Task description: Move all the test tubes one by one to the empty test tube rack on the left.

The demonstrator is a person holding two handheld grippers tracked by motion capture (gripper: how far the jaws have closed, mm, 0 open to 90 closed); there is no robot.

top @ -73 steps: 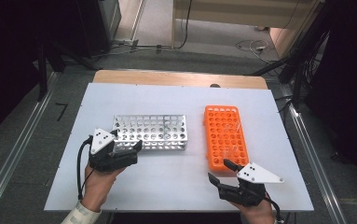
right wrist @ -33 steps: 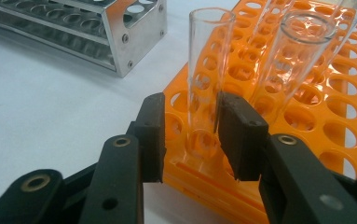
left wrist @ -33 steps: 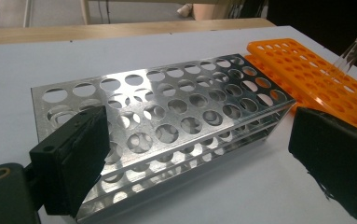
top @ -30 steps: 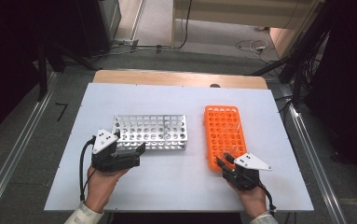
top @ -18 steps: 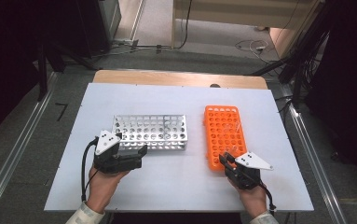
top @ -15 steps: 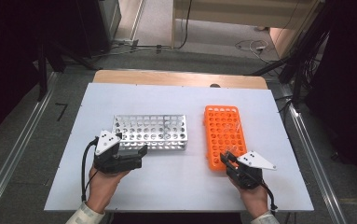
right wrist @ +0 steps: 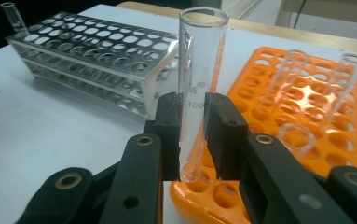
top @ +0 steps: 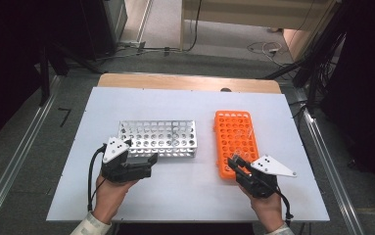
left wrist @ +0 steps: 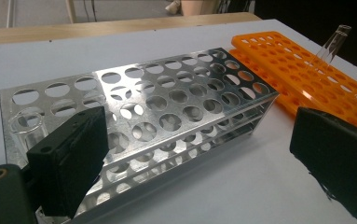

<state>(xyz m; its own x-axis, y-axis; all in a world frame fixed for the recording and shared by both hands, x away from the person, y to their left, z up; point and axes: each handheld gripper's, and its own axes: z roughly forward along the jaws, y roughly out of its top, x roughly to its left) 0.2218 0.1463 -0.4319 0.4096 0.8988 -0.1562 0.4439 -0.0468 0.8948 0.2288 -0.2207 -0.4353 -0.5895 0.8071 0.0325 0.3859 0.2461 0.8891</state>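
My right gripper [right wrist: 192, 121] is shut on a clear glass test tube [right wrist: 197, 70], held upright with its round bottom just over the near corner of the orange rack [right wrist: 306, 116]. In the high view the right gripper [top: 236, 164] is at the near left corner of the orange rack [top: 236, 142]. Three more tubes [right wrist: 288, 79] stand in that rack. My left gripper [top: 148, 160] is open by the near left part of the metal rack [top: 158, 138]. Its wide jaws frame the metal rack [left wrist: 167, 107], which holds one tube [left wrist: 27, 126] at its end.
The white table top [top: 190, 196] carries both racks side by side with a gap between them. A wooden strip [top: 190, 82] runs along the far edge. Cables lie on the floor beyond. A tilted tube [left wrist: 332, 42] rises from the orange rack [left wrist: 297, 70].
The right gripper came forward to the orange rack's near corner, closed on a tube and raised it a little. The left hand shifted slightly toward the metal rack, then stayed still.
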